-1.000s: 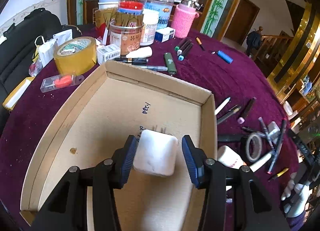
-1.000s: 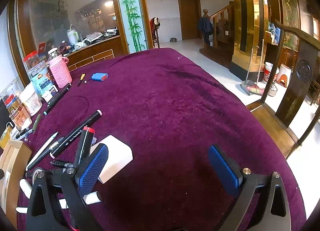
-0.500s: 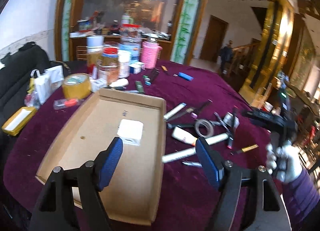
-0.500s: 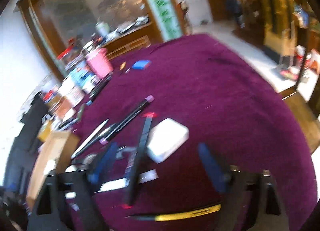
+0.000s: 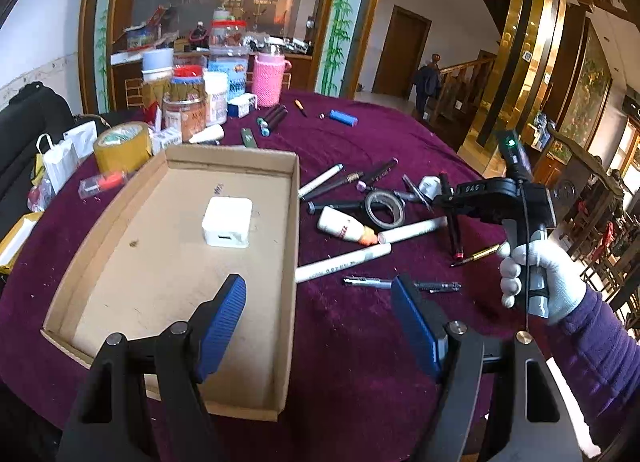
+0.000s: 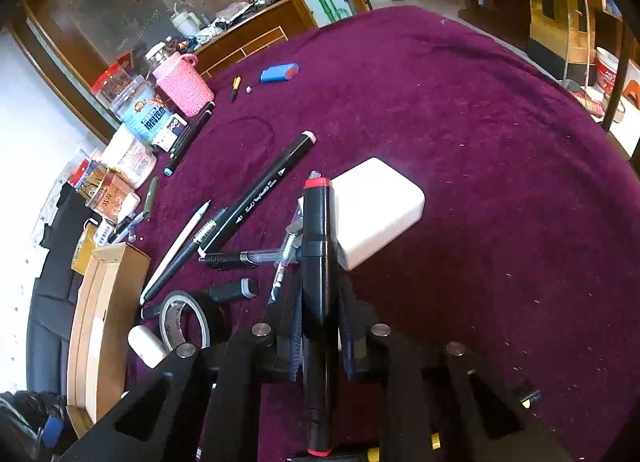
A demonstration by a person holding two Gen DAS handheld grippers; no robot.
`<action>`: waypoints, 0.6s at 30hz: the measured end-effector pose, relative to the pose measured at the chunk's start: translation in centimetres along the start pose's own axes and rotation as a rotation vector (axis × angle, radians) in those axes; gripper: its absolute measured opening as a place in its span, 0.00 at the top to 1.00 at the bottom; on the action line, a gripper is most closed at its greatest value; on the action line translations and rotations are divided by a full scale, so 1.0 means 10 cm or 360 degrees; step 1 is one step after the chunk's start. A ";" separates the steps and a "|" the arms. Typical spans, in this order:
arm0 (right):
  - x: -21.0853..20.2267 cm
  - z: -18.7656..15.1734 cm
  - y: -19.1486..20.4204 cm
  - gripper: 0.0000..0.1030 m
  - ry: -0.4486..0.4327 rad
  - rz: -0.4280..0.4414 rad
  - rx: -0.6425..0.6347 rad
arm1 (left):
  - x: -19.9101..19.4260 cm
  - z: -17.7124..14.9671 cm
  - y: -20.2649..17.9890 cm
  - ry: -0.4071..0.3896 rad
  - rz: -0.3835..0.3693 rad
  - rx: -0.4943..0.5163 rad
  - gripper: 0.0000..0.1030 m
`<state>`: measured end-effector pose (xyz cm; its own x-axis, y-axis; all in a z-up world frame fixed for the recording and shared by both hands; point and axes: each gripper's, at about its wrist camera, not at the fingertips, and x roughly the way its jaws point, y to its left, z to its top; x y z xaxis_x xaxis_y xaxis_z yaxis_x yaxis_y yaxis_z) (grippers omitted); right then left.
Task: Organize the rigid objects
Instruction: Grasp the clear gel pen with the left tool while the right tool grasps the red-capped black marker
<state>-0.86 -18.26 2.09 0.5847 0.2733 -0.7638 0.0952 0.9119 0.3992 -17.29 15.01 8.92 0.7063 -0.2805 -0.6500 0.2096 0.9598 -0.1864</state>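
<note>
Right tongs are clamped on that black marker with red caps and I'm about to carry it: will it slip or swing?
The black marker looks rigid, so no flopping. It sits lengthwise between the right tongs, overhanging both ends, so it could slide along its smooth barrel. Once set in the cardboard tray, it may roll.

So the cardboard tray (image 5: 294, 222) sits on the left part of the table (image 5: 360, 342), with one small charger block (image 5: 227, 222) lying inside it, toward the far half. Behind the tray there's a tape roll (image 5: 120, 146) at its far left corner, then a cluster of jars (image 5: 188, 102) further back. Right of the tray is a scatter of pens (image 5: 320, 182), a small bottle (image 5: 340, 224) on its side and a second tape ring (image 5: 385, 208) just beyond it. Further right, another block (image 6: 376, 210) lies past the pens.
</note>
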 end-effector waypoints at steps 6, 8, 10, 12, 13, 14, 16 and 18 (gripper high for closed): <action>-0.27 -0.11 -0.13 0.84 -0.0035 0.0237 0.0051 | 0.29 -0.02 -0.44 0.0114 -0.0052 0.0229 0.28; -0.34 -0.14 -0.18 0.84 -0.0034 0.0326 0.0078 | 0.45 -0.03 -0.68 0.0143 -0.0046 0.0409 0.28; -0.37 -0.16 -0.22 0.84 -0.0018 0.0409 0.0096 | 0.63 -0.06 -0.92 0.0161 -0.0046 0.0640 0.28; -0.40 -0.19 -0.26 0.83 -0.0019 0.0450 0.0120 | 0.82 -0.07 -1.07 0.0209 -0.0058 0.0782 0.28; -0.42 -0.21 -0.30 0.83 -0.0023 0.0470 0.0131 | 0.95 -0.08 -1.14 0.0259 -0.0070 0.0854 0.28; -0.45 -0.23 -0.33 0.83 -0.0026 0.0493 0.0147 | 1.08 -0.10 -1.20 0.0309 -0.0072 0.0909 0.28; -0.47 -0.25 -0.38 0.83 -0.0029 0.0528 0.0184 | 1.33 -0.16 -1.27 0.0420 -0.0026 0.1018 0.27; -0.49 -0.26 -0.44 0.83 -0.0041 0.0548 0.0211 | 1.37 -0.10 -1.24 0.0466 -0.0123 0.0974 0.41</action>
<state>-6.26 -22.80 2.77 0.6205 0.5482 -0.5608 -0.0085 0.7197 0.6942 -10.83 -0.77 1.59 0.4797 -0.2526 -0.8403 0.6575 0.7376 0.1536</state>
